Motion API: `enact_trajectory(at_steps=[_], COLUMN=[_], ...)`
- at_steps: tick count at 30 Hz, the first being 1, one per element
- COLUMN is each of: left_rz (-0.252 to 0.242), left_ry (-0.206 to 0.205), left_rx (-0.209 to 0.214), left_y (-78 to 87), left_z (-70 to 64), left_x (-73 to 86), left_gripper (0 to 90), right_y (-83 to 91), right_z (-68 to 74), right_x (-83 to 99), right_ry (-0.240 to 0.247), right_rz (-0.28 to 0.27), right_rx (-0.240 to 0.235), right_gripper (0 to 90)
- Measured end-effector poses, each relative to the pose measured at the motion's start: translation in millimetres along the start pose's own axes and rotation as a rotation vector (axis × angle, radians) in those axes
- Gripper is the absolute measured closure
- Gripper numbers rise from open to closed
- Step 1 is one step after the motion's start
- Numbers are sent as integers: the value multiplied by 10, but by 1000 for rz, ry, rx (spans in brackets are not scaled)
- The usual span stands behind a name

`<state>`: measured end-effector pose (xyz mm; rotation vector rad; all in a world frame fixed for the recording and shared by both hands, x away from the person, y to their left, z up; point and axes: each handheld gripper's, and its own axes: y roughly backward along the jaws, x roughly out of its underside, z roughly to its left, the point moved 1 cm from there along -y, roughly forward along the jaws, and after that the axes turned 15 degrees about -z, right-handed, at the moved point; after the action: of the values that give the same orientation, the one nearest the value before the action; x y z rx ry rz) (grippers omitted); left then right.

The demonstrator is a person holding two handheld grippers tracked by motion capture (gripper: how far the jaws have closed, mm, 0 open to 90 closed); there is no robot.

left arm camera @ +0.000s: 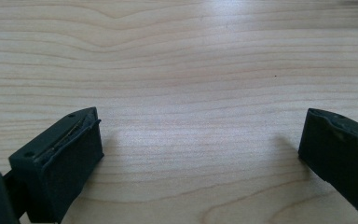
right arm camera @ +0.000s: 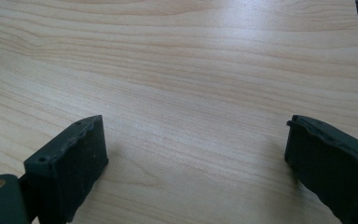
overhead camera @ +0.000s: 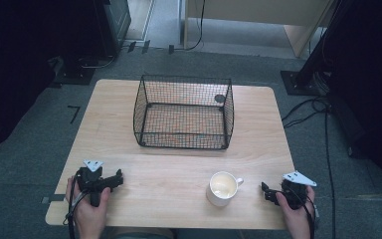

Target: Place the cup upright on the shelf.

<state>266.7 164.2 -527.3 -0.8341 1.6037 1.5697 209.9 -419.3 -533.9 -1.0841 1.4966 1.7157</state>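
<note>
left claw [left arm camera: 200,140] apart | right claw [right arm camera: 196,144] apart | high view: mug [overhead camera: 222,188], basket [overhead camera: 184,112]

Wire basket [overhead camera: 183,112]: black mesh, open top, standing mid-table toward the far edge. Table [overhead camera: 129,164]: pale wood, rounded corners. Floor [overhead camera: 25,144]: grey carpet. Cables [overhead camera: 323,129]: black, trailing along the right side.
</note>
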Motion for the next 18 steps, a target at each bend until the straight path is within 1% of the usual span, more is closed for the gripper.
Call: enact_trajectory(at_steps=[5, 9, 11, 12, 14, 15, 16, 18], left_rz=[1, 0, 0, -1, 0, 0, 0, -1], left_ry=[-1, 0, 1, 2, 1, 1, 1, 2], left_rx=[0, 0, 0, 0, 0, 0, 0, 0], left_y=[1, 0, 0, -1, 0, 0, 0, -1], left_z=[1, 0, 0, -1, 0, 0, 0, -1], left_x=[0, 0, 0, 0, 0, 0, 0, 0], left_gripper=[0, 0, 0, 0, 0, 0, 0, 0], right_y=[12, 12, 30, 62, 94, 94, 120, 162], right_z=[23, 22, 28, 39, 54, 54, 70, 112], right_x=[6, 5, 4, 13, 12, 12, 3, -21], right_ry=[-13, -13, -5, 4, -1, -1, -8, -3], right_rz=[-1, -2, -24, -41, -43, -43, -51, -67], right_rx=[20, 17, 6, 15, -3, -3, -31, -73], right_gripper=[53, 66, 165, 172, 181, 181, 192, 214])
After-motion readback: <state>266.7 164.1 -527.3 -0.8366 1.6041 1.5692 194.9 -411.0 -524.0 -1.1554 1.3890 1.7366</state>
